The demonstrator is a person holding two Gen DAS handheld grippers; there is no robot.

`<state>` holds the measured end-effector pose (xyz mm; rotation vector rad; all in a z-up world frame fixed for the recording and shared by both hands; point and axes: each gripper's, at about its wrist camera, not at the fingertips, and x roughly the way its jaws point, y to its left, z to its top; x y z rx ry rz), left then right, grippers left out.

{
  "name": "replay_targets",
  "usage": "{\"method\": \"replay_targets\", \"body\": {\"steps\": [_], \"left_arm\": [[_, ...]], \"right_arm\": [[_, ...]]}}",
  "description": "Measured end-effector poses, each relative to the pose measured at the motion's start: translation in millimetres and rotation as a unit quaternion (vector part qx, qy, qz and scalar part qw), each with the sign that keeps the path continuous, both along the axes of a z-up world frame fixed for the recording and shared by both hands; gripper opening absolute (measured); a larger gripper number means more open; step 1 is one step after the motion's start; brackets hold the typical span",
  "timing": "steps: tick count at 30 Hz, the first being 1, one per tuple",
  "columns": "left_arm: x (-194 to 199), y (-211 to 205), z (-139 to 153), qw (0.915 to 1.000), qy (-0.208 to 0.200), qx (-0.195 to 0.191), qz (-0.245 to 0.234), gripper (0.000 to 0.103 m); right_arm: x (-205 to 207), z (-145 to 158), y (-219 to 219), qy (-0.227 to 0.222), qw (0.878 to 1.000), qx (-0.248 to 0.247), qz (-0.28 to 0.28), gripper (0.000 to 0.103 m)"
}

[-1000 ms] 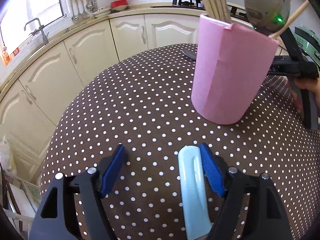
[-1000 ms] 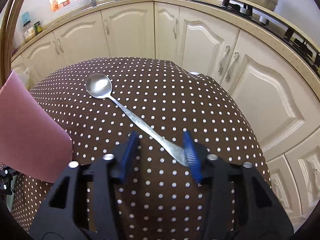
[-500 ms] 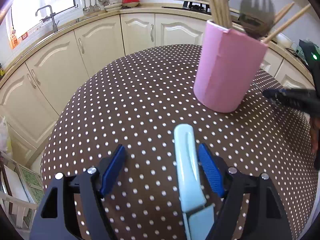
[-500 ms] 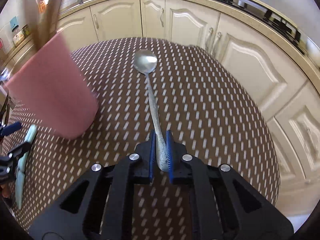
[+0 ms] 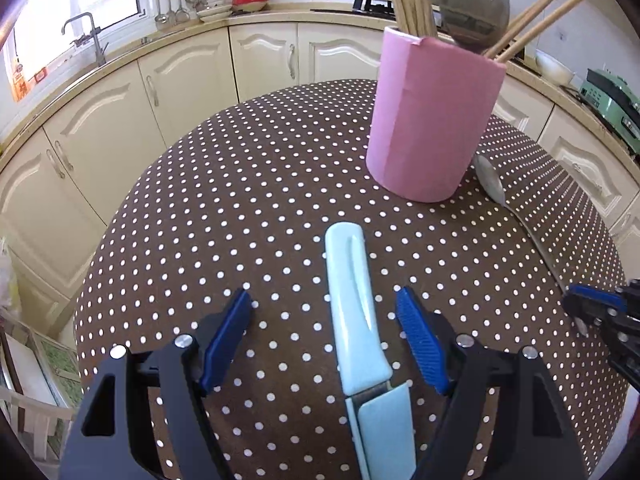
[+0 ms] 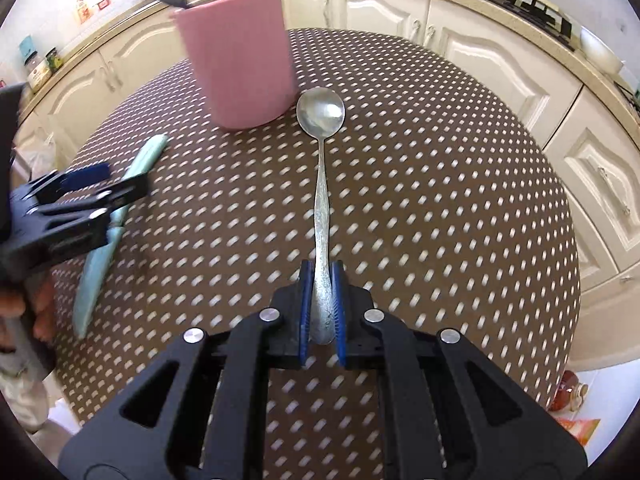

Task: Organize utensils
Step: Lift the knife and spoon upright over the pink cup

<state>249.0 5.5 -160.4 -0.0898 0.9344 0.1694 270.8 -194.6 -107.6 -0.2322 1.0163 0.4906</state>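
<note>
My right gripper (image 6: 322,296) is shut on the handle of a metal spoon (image 6: 320,120), whose bowl points ahead and sits just right of the pink utensil holder (image 6: 240,60). In the left wrist view the spoon (image 5: 490,184) reaches from the right gripper (image 5: 592,308) to the foot of the holder (image 5: 432,120), which has wooden sticks and a grey spork in it. My left gripper (image 5: 322,300) is open over a pale blue sheathed knife (image 5: 352,304) lying on the table between its fingers; neither pad touches it. The knife (image 6: 120,216) and left gripper (image 6: 116,180) show at the left.
The round table (image 5: 240,200) has a brown polka-dot cloth. Cream kitchen cabinets (image 5: 180,80) curve around behind it, with a sink tap (image 5: 86,28) by the window and a stove at the back. A person's hand (image 6: 24,308) holds the left gripper.
The right gripper shut on the spoon's handle and swung it over beside the pink holder. The left gripper shifted so that the knife lies more centrally between its open fingers.
</note>
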Motion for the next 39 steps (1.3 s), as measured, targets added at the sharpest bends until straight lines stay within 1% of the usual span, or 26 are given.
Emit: {"method": "replay_targets", "body": {"steps": [2, 3, 5, 6, 7, 8, 9, 10, 11, 12, 13, 14, 15, 16, 17, 18, 19, 21, 22, 25, 29, 33, 36, 37, 38, 39], "left_arm": [[3.1, -0.2, -0.3, 1.0, 0.002, -0.003, -0.003, 0.074], [5.4, 1.1, 0.2, 1.0, 0.004, -0.003, -0.003, 0.074], [8.4, 1.7, 0.7, 0.9999, 0.007, -0.009, -0.005, 0.073], [9.5, 3.4, 0.6, 0.9999, 0.009, -0.008, -0.005, 0.073], [10.1, 3.3, 0.9, 0.9999, 0.012, -0.008, -0.008, 0.073], [10.3, 3.4, 1.2, 0.9998, 0.014, -0.008, -0.01, 0.073], [11.8, 4.3, 1.9, 0.9998, 0.015, -0.009, -0.011, 0.072], [11.4, 4.1, 2.7, 0.9998, 0.016, -0.009, -0.011, 0.069], [10.5, 3.6, 3.2, 0.9998, 0.015, -0.008, -0.012, 0.066], [8.8, 2.8, 2.9, 0.9998, 0.014, -0.004, -0.014, 0.064], [5.8, 4.2, 2.1, 0.9998, 0.013, -0.001, -0.015, 0.059], [4.9, 4.4, 2.0, 0.9998, 0.011, 0.0, -0.016, 0.053], [3.6, 5.0, 1.7, 0.9998, 0.009, 0.0, -0.017, 0.048], [3.1, 5.6, 2.3, 0.9998, 0.007, -0.003, -0.02, 0.037], [3.4, 5.2, 2.8, 0.9997, 0.006, -0.004, -0.025, 0.024], [2.7, 4.8, 2.8, 0.9996, 0.006, -0.004, -0.028, 0.023], [3.9, 4.2, 3.0, 0.9994, 0.004, -0.006, -0.033, 0.022], [5.1, 3.5, 3.3, 0.9988, -0.004, -0.025, -0.042, 0.02], [4.1, 6.1, 4.3, 0.9976, -0.011, -0.048, -0.049, 0.02], [-1.4, 12.0, 9.5, 0.9932, -0.035, -0.093, -0.06, 0.02], [-15.1, 19.2, 26.0, 0.9864, -0.088, -0.12, -0.071, 0.02], [-27.2, 25.8, 42.7, 0.9773, -0.14, -0.137, -0.079, 0.02], [-35.2, 27.6, 54.8, 0.9686, -0.177, -0.15, -0.089, 0.02], [-38.8, 27.9, 59.9, 0.9648, -0.193, -0.152, -0.094, 0.02], [-40.5, 27.5, 64.2, 0.9627, -0.203, -0.151, -0.096, 0.02], [-42.6, 28.3, 68.6, 0.9598, -0.213, -0.154, -0.097, 0.02]], "right_arm": [[5.7, 8.8, -1.9, -0.022, 1.0, 0.003, -0.022, 0.011], [12.4, 12.4, -2.3, -0.022, 0.999, 0.012, -0.03, 0.011], [22.8, 16.1, 3.2, -0.02, 0.999, 0.025, -0.023, 0.011], [28.3, 16.8, 9.1, -0.024, 0.999, 0.017, -0.02, 0.012], [33.6, 16.7, 15.0, -0.026, 1.0, 0.011, -0.013, 0.018], [45.0, 15.8, 21.4, -0.024, 1.0, 0.009, -0.006, 0.03], [51.6, 13.8, 27.2, -0.021, 1.0, 0.005, -0.003, 0.037], [55.2, 11.2, 31.2, -0.02, 1.0, 0.001, 0.001, 0.05], [59.4, 8.5, 35.9, -0.018, 1.0, -0.007, 0.007, 0.05], [64.2, 4.8, 39.8, -0.011, 1.0, -0.014, 0.01, 0.05], [67.8, 1.4, 42.9, -0.002, 1.0, -0.015, 0.014, 0.046], [70.6, -3.4, 46.4, 0.008, 1.0, -0.02, 0.02, 0.027], [69.6, -9.3, 51.0, 0.012, 0.999, -0.033, 0.025, 0.024], [69.3, -10.6, 51.0, 0.003, 0.999, -0.034, 0.028, 0.023], [69.9, -10.8, 50.8, 0.007, 0.999, -0.034, 0.027, 0.021], [69.9, -11.0, 50.1, 0.012, 0.999, -0.031, 0.024, 0.017], [69.6, -10.4, 49.7, 0.015, 0.999, -0.032, 0.024, 0.005], [72.0, -10.9, 46.0, 0.016, 0.999, -0.025, 0.021, 0.004], [68.7, -11.0, 43.2, 0.015, 1.0, -0.016, 0.017, 0.004], [60.3, -8.7, 25.0, 0.012, 0.999, 0.03, 0.005, 0.004], [34.9, 9.5, -0.8, -0.021, 0.995, 0.093, -0.02, 0.004], [9.0, 35.3, -24.4, -0.077, 0.982, 0.168, -0.043, 0.004], [-0.6, 45.5, -29.6, -0.099, 0.975, 0.192, -0.046, 0.004], [-8.2, 52.7, -31.7, -0.121, 0.97, 0.207, -0.049, 0.004], [-11.3, 56.6, -33.3, -0.129, 0.967, 0.214, -0.049, 0.004], [-16.0, 62.2, -34.6, -0.142, 0.962, 0.23, -0.05, 0.004]]}}
